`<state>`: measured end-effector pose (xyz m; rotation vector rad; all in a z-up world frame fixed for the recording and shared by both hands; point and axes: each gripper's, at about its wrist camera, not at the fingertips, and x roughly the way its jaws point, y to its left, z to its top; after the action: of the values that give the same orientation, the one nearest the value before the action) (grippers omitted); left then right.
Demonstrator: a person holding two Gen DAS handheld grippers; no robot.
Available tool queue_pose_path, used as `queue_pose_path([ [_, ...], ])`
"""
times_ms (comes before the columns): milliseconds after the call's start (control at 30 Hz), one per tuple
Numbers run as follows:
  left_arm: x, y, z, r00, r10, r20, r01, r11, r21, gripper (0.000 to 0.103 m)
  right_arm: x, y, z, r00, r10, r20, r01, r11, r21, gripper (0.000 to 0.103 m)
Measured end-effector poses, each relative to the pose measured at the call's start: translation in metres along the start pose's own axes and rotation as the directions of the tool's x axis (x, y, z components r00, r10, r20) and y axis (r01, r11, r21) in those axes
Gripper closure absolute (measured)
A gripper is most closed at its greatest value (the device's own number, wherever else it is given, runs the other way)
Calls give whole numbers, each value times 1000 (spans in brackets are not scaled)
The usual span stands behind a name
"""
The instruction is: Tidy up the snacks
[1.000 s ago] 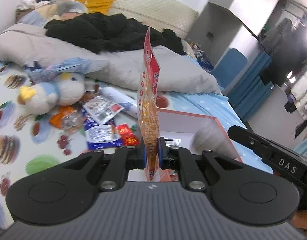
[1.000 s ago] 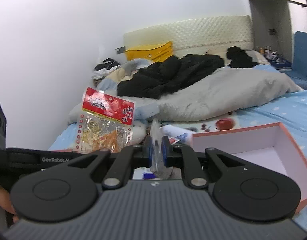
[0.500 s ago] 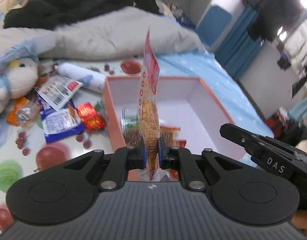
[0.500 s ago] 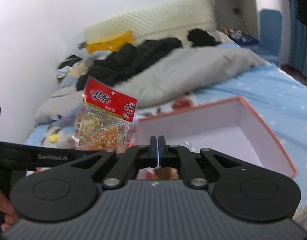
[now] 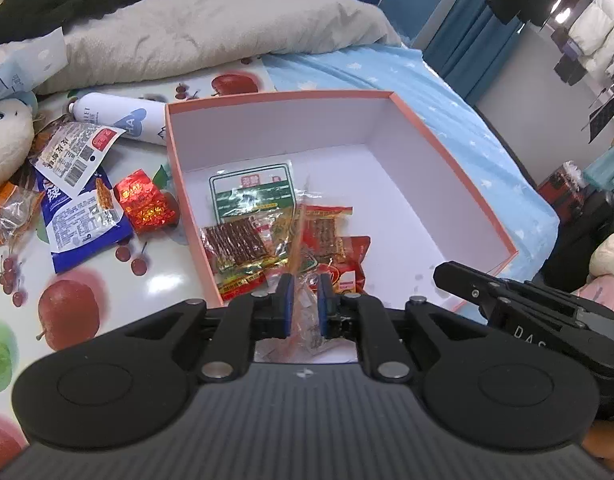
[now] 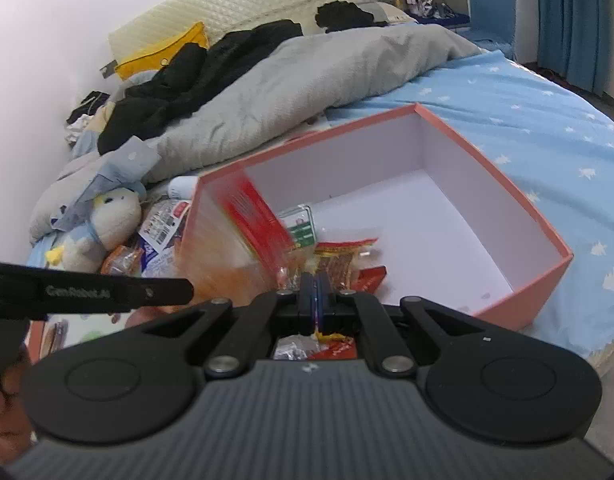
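Note:
A salmon-edged white box (image 5: 447,152) lies open on the bed and holds several snack packets (image 5: 267,224); the box also shows in the right wrist view (image 6: 507,184). My left gripper (image 5: 303,303) is over the box's near edge, its jaws a little apart. The clear orange snack bag with a red header (image 6: 251,216) is blurred and tipping down into the box; its thin edge (image 5: 297,256) still runs between my left fingers. My right gripper (image 6: 315,296) is shut with nothing in it, just above the packets.
Loose snacks lie left of the box: a red foil packet (image 5: 145,202), a blue-and-white bag (image 5: 81,216), a white packet (image 5: 75,152). A white bottle (image 5: 115,118), a plush toy (image 6: 95,228) and a grey duvet (image 5: 207,24) lie behind.
My left gripper tilted down over the box and its jaws parted; the orange bag slips out and falls into the box. My right gripper, shut on a packet a second ago, is empty.

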<state>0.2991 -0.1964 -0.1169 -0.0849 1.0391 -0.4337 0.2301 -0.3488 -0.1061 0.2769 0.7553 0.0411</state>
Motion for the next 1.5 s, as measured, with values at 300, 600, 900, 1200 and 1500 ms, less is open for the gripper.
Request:
queue_pose_path([
  [300, -35, -5, 2, 997, -6, 81, 4, 1000, 23, 52, -13, 3, 9, 999, 16, 37, -16, 1000, -1, 99],
  [600, -104, -4, -8, 974, 7, 227, -15, 999, 35, 52, -54, 39, 24, 986, 84, 146, -76, 995, -62, 99],
  [900, -177, 18, -42, 939, 77, 334, -86, 996, 10, 52, -85, 89, 22, 960, 198, 200, -170, 975, -146, 99],
  [1200, -215, 46, -85, 917, 160, 365, -150, 987, -57, 52, -88, 129, -8, 951, 267, 158, -229, 948, -222, 99],
  [1500, -218, 66, -123, 909, 225, 351, -195, 974, -120, 52, -90, 151, -38, 952, 270, 141, -227, 937, -266, 99],
])
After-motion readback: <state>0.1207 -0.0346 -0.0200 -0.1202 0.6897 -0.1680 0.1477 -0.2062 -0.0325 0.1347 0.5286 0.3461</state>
